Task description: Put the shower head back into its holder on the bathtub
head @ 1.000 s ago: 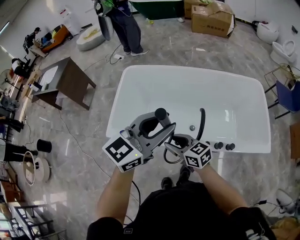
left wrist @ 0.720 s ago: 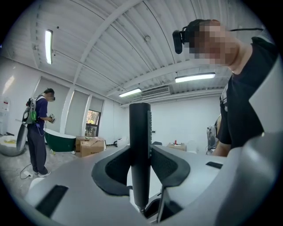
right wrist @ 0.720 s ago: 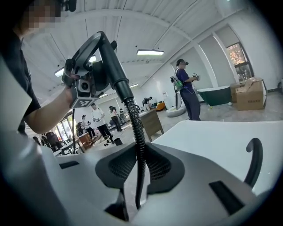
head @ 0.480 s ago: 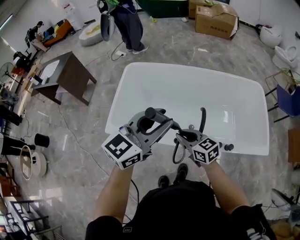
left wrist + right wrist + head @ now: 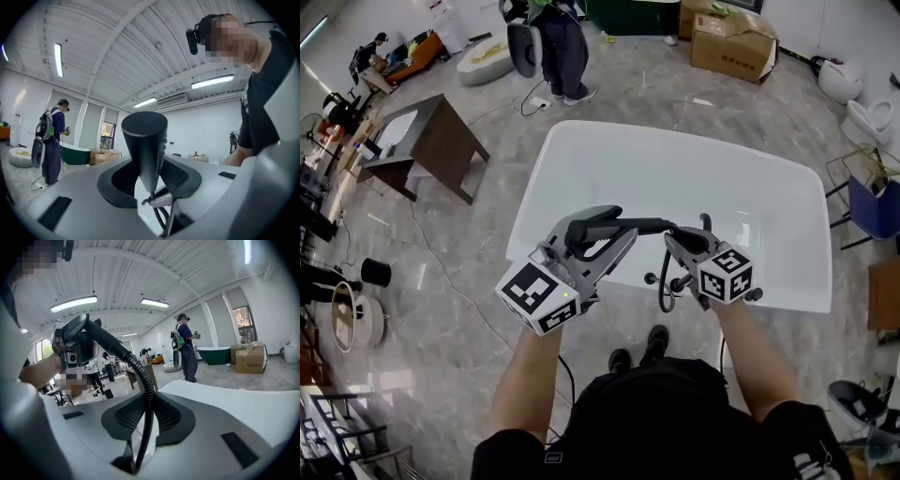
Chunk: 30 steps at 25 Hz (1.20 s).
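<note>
The left gripper clamps the shower head over the bathtub. The right gripper has just closed onto its hose.

The left hand-held gripper holds the black shower head over the bathtub. The right hand-held gripper has just closed on its hose.

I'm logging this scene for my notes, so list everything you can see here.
bathtub: one, white, centre.
shower head: one, black, in left gripper.
hose: one, black, in right gripper.
cardboard boxes: two, brown, beyond the bathtub.
table: one, dark brown, left of the bathtub.
standing person: one, dark trousers, beyond the bathtub.
left gripper: one, grey, shut on the shower head.
right gripper: one, grey, jaws just closing onto the hose, now gripping it.
</note>
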### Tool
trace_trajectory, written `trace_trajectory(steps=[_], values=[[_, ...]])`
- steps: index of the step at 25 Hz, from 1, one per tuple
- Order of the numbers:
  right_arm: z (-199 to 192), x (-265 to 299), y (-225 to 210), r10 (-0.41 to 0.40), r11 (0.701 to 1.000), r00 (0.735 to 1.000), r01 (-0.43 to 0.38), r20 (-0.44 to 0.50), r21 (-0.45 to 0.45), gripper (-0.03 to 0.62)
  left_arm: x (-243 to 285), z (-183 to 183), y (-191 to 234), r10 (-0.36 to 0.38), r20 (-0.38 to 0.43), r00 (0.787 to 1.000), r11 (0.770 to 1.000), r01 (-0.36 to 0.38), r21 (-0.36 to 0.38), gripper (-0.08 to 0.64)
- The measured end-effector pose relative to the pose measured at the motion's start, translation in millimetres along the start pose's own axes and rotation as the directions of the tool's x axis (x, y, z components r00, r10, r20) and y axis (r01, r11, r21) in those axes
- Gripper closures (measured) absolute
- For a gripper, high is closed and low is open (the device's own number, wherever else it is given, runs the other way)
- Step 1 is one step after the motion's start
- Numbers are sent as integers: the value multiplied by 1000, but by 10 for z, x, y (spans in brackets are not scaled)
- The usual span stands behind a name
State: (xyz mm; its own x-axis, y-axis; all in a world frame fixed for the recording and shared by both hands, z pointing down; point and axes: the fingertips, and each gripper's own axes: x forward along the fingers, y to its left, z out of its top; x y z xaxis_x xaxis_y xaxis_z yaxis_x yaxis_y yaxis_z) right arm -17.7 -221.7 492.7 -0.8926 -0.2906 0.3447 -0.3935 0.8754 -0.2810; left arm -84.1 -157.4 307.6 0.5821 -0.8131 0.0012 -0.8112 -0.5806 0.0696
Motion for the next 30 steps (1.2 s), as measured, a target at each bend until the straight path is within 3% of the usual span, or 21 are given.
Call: trace_trajectory(steps=[9, 18, 24, 30], values=[[343, 294, 240, 79, 995, 997, -78, 7, -57, 516, -377, 169, 173, 111, 49, 993, 994, -111, 0, 413], [574, 664, 613, 155, 980, 988, -154, -2, -128, 515, -876, 199, 392, 231, 61, 971, 973, -231, -9, 413], [444, 732, 682, 146, 980, 989, -149, -31, -129, 515, -987, 64, 418, 243, 40, 969, 970, -243, -21, 413], [126, 585, 500, 99, 989, 993, -106, -62, -102, 514, -756, -129, 271, 189, -7, 982, 982, -189, -11, 413]])
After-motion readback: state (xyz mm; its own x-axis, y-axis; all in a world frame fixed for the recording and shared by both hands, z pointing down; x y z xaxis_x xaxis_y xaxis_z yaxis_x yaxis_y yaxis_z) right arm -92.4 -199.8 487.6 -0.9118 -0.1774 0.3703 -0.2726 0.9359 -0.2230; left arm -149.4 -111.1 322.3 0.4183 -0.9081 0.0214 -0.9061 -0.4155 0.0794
